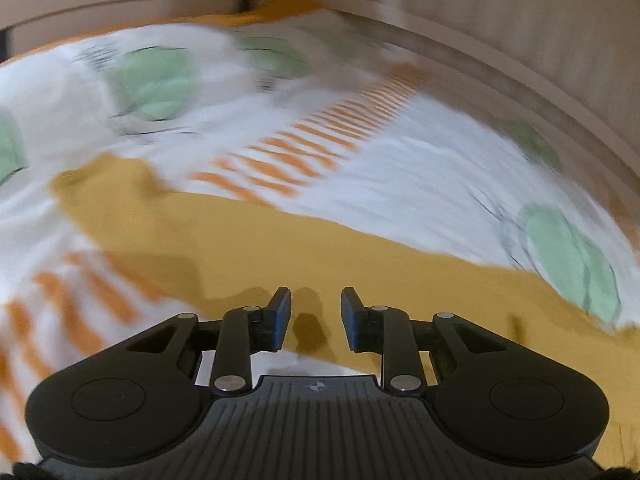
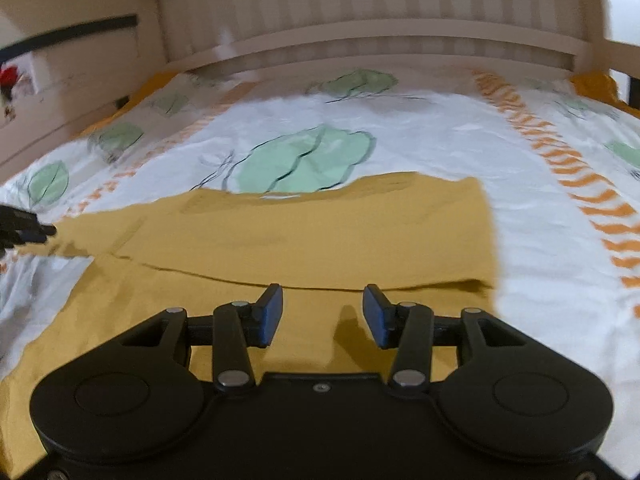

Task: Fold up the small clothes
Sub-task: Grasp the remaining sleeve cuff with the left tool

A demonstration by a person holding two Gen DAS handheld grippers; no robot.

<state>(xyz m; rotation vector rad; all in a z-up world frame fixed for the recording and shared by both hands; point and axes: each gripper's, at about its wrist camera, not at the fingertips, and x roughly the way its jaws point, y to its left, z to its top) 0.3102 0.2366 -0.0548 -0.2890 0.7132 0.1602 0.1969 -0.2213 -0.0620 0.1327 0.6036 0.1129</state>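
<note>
A mustard-yellow garment (image 2: pixel 304 236) lies flat on the bed, with a folded layer whose edge runs just ahead of my right gripper (image 2: pixel 322 312). That gripper is open and empty, hovering low over the garment's near part. In the left wrist view the same yellow cloth (image 1: pixel 280 248) lies under my left gripper (image 1: pixel 316 316), which is open and empty above it. The left view is motion-blurred. The left gripper's tips (image 2: pixel 24 228) show at the far left edge of the right wrist view, by the garment's left end.
The bed sheet (image 2: pixel 420 140) is white with green leaf prints and orange striped bands. A beige slatted headboard (image 2: pixel 380 40) stands at the far end. A beige side rail (image 1: pixel 540 80) curves along the right in the left wrist view.
</note>
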